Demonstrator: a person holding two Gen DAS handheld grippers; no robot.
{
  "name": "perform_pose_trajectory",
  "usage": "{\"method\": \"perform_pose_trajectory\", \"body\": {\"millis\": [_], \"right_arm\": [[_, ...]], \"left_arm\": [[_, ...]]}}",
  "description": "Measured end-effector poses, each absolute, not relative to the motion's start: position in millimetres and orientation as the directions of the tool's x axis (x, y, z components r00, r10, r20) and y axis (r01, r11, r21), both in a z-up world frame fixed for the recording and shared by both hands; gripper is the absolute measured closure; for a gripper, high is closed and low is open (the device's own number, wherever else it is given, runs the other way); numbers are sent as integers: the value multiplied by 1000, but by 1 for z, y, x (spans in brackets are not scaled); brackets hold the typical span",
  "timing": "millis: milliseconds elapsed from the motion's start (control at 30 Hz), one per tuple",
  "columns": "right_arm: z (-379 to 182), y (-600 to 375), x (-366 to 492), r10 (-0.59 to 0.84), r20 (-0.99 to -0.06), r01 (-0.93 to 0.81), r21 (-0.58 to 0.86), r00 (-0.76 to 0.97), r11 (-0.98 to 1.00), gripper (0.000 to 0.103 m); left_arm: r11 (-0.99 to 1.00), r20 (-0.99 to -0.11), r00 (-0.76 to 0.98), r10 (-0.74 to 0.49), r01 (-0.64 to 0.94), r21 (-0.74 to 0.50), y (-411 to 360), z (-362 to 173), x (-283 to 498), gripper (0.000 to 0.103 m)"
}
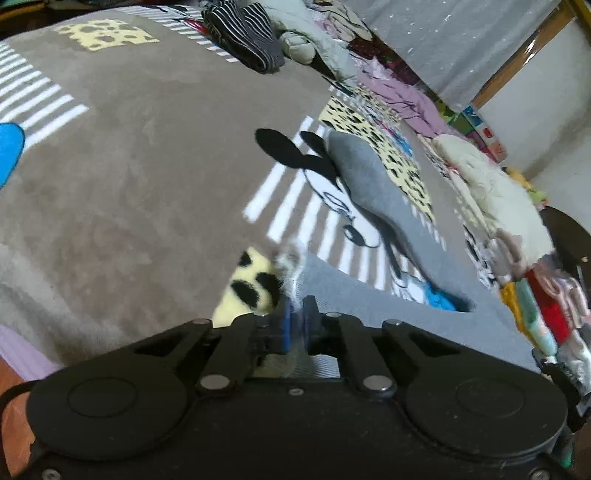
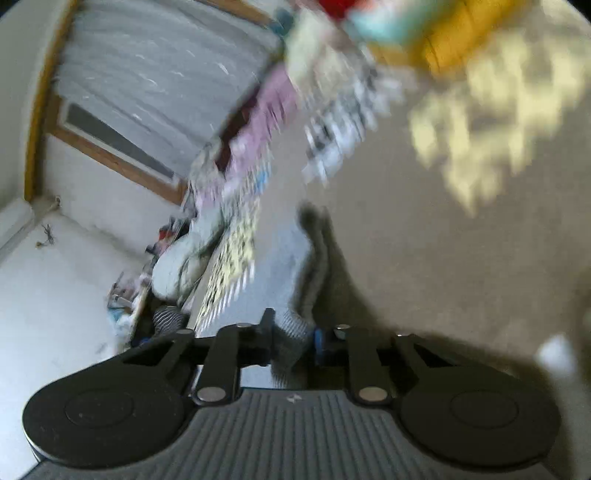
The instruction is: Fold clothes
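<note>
Brown blanket (image 1: 140, 177): your widest surface, plush, printed with white stripes, yellow cheese patches and a black-eared cartoon mouse; in your right wrist view it is badly blurred.

Clothes heap (image 1: 399, 88): piled along the blanket's far edge under the grey curtain, with lilac, pale green and patterned pieces mixed together.

Folded stack (image 1: 543, 310): at the right edge of your left wrist view, you have red, yellow, mint and white pieces layered beside a fluffy cream item (image 1: 491, 184).

Grey garment (image 1: 369, 184): the piece you are working on, spread over the mouse print in the middle of the blanket, one tapering part reaching away from you and a broader part running back to both grippers.

Striped garment (image 1: 243, 33): dark with thin white lines, bundled at the far end of the blanket, well apart from the grey piece.

Left gripper (image 1: 295, 321): your blue-padded jaws are drawn nearly together, pinching the pale ribbed edge of the grey garment just above the blanket.

Right gripper (image 2: 291, 338): your jaws stand a little apart with a thick bunched fold of the grey garment clamped between them, the cloth trailing forward over the blanket.
</note>
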State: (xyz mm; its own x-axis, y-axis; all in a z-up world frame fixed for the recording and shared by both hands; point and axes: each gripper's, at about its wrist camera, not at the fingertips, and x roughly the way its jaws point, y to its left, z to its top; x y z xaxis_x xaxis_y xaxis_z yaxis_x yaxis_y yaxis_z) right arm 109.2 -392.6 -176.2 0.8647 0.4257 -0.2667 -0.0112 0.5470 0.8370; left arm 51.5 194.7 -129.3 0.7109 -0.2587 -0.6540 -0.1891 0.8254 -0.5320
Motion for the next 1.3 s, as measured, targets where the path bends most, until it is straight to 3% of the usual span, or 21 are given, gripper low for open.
{"method": "perform_pose_trajectory", "body": {"millis": [33, 100, 167, 233, 267, 333, 500, 700, 867, 900, 933, 967, 1000, 1300], "right_arm": [[-167, -395, 101, 388, -262, -20, 808, 884, 589, 84], [-165, -390, 105, 331, -411, 46, 682, 850, 730, 83], [-178, -394, 120, 393, -510, 109, 703, 765, 703, 78], [-171, -399, 120, 390, -520, 110, 694, 760, 712, 69], [-164, -401, 116, 375, -515, 100, 678, 771, 728, 65], [-158, -410, 113, 369, -492, 93, 688, 789, 720, 53], [-142, -424, 138, 376, -466, 47, 675, 801, 737, 51], [-147, -406, 195, 448, -505, -42, 628, 738, 777, 47], [-158, -395, 226, 515, -504, -120, 623, 693, 773, 35], [-161, -393, 230, 531, -489, -132, 637, 693, 759, 35], [-163, -389, 233, 537, -482, -139, 641, 693, 755, 43], [-166, -385, 235, 536, -482, -142, 637, 694, 757, 53], [-168, -381, 237, 533, -493, -148, 624, 687, 767, 73], [-166, -398, 192, 385, -456, -27, 617, 802, 786, 76]], "left_arm": [[846, -678, 689, -256, -180, -502, 191, -133, 54, 98], [869, -709, 655, -263, -159, -469, 188, -136, 60, 97], [869, -716, 646, -263, -164, -467, 194, -128, 62, 83], [885, -711, 664, -231, -160, -437, 199, -118, 62, 65], [892, -708, 673, -216, -158, -423, 201, -114, 63, 61], [895, -697, 685, -214, -148, -420, 205, -108, 69, 61], [897, -669, 704, -237, -106, -430, 203, -100, 114, 62], [871, -658, 702, -274, -110, -480, 202, -103, 183, 62], [833, -659, 695, -288, -157, -530, 210, -115, 225, 62], [824, -656, 695, -296, -161, -543, 210, -118, 230, 62], [815, -652, 695, -303, -165, -555, 210, -122, 234, 62], [806, -649, 694, -310, -170, -567, 210, -125, 238, 62], [794, -642, 697, -319, -173, -582, 209, -127, 240, 62], [730, -599, 717, -357, -185, -658, 191, -133, 262, 59]]}}
